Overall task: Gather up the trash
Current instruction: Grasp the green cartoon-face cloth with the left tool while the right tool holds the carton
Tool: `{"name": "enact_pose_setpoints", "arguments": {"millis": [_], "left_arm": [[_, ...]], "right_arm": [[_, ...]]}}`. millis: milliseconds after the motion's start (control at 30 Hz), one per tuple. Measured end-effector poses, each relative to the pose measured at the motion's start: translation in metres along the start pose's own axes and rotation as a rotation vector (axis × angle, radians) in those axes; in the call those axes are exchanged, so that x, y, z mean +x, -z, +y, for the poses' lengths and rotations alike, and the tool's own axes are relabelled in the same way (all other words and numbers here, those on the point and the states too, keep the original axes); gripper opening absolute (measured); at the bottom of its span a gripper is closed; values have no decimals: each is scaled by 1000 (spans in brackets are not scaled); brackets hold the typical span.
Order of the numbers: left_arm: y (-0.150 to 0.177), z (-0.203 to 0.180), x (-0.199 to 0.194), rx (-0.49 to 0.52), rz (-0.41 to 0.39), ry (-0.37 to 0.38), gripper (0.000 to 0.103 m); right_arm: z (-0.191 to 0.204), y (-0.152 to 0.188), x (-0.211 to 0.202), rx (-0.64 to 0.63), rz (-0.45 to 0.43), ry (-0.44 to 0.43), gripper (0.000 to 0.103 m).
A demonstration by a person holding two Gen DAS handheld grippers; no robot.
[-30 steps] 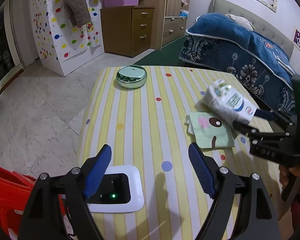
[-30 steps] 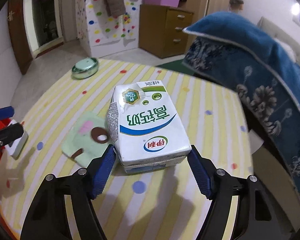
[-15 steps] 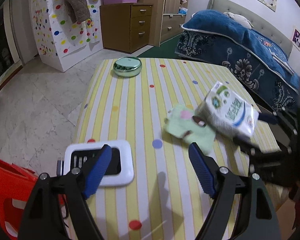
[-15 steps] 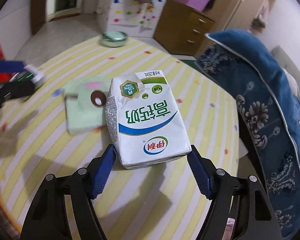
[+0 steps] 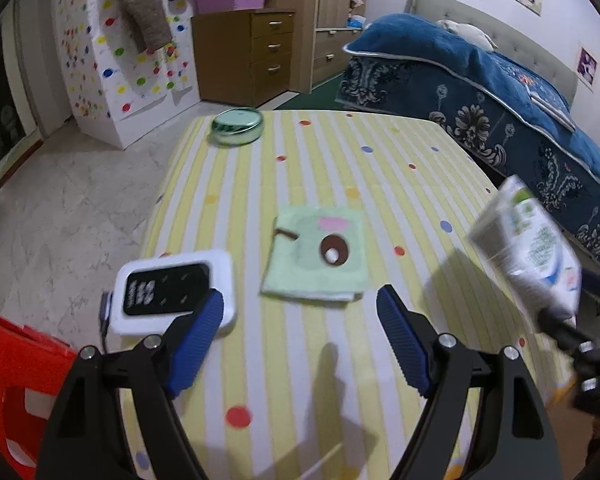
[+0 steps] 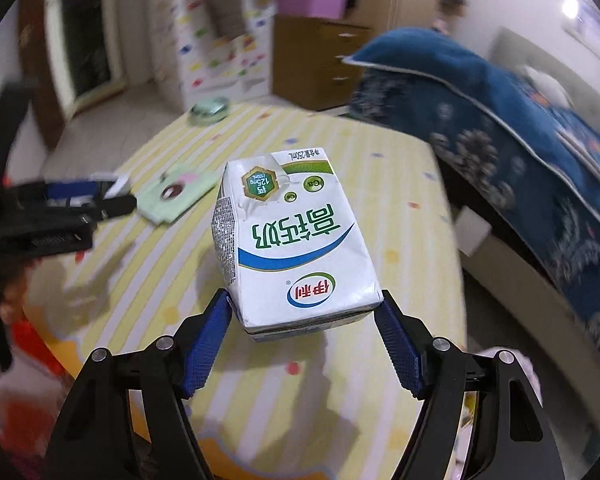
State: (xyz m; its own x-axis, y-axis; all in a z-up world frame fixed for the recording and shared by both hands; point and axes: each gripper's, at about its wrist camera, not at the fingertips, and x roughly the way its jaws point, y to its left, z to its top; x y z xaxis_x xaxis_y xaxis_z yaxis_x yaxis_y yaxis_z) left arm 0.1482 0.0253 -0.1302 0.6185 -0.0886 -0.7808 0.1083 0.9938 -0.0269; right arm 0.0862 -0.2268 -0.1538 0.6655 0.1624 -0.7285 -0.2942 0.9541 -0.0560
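My right gripper (image 6: 304, 320) is shut on a white and green milk carton (image 6: 292, 240) and holds it in the air above the striped table (image 6: 380, 168). In the left wrist view the carton (image 5: 528, 244) hangs at the right edge, off the table side. My left gripper (image 5: 300, 324) is open and empty, low over the table's near part. A folded light green cloth (image 5: 320, 256) with a brown ring print lies just ahead of its fingertips. It also shows in the right wrist view (image 6: 172, 196).
A white device with a black screen (image 5: 172, 292) lies by the left finger. A round green tin (image 5: 238, 126) sits at the table's far edge. A red plastic stool (image 5: 16, 380) stands at lower left. A bed with a blue blanket (image 5: 500, 104) runs along the right.
My right gripper has lifted the carton and carried it back and right, past the table's edge. My left gripper has pulled back; the cloth and white device now lie further ahead.
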Motion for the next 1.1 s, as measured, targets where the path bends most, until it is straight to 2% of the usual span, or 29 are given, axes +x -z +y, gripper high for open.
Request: {"name": "enact_pose_setpoints", "arguments": {"millis": [133, 433, 600, 633, 733, 800, 833, 933, 1000, 1100], "left_arm": [[-14, -10, 24, 28, 43, -11, 66], [-30, -16, 63, 51, 132, -3, 66], [-28, -26, 67, 98, 128, -15, 66], [-26, -29, 65, 111, 119, -14, 60], [-23, -35, 62, 125, 110, -5, 54], [-21, -37, 58, 116, 109, 21, 51], [-18, -38, 52, 92, 109, 60, 46], [-12, -41, 39, 68, 94, 111, 35], [-4, -46, 26, 39, 88, 172, 33], [4, -58, 9, 42, 68, 214, 29]], "right_arm": [[-18, 7, -13, 67, -21, 11, 72], [-40, 15, -14, 136, -22, 12, 73], [-39, 18, -17, 144, -29, 6, 73], [-38, 18, -18, 144, -31, 3, 73], [-36, 19, -21, 143, -37, 4, 73], [-36, 19, -25, 141, -45, 3, 73], [-36, 19, -27, 142, -49, 4, 73], [-38, 23, -35, 153, -58, 5, 73], [-41, 26, -40, 164, -64, 6, 73], [-45, 32, -47, 180, -74, 10, 73]]}}
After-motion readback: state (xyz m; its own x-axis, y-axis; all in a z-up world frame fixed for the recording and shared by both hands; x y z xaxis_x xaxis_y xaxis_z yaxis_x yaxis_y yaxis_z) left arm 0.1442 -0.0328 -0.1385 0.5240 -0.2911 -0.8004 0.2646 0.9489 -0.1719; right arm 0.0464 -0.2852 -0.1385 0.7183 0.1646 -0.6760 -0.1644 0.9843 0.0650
